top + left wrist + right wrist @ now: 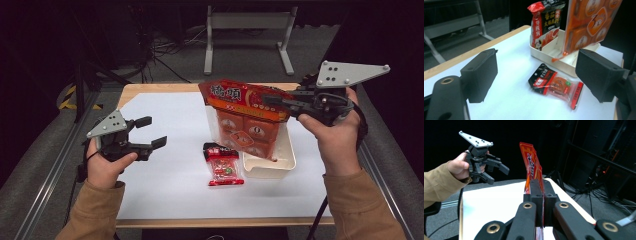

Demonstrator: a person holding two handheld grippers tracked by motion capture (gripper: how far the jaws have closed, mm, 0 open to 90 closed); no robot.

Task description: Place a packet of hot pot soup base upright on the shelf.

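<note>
The right tongs [272, 100] clamp the top edge of a large orange-red printed plastic bag [247, 120], which hangs over the cream rectangular plastic tray [285, 160]. The left tongs [150, 132] gape wide and empty above the white-covered bench [165, 185], near a small red-and-black sachet [223, 165].

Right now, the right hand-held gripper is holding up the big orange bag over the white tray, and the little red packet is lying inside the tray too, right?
Not quite. The little red packet lies on the white table beside the white tray, not inside it; the high view shows this. The rest holds: the right hand-held gripper is shut on the big orange bag, held up over the tray.
</note>
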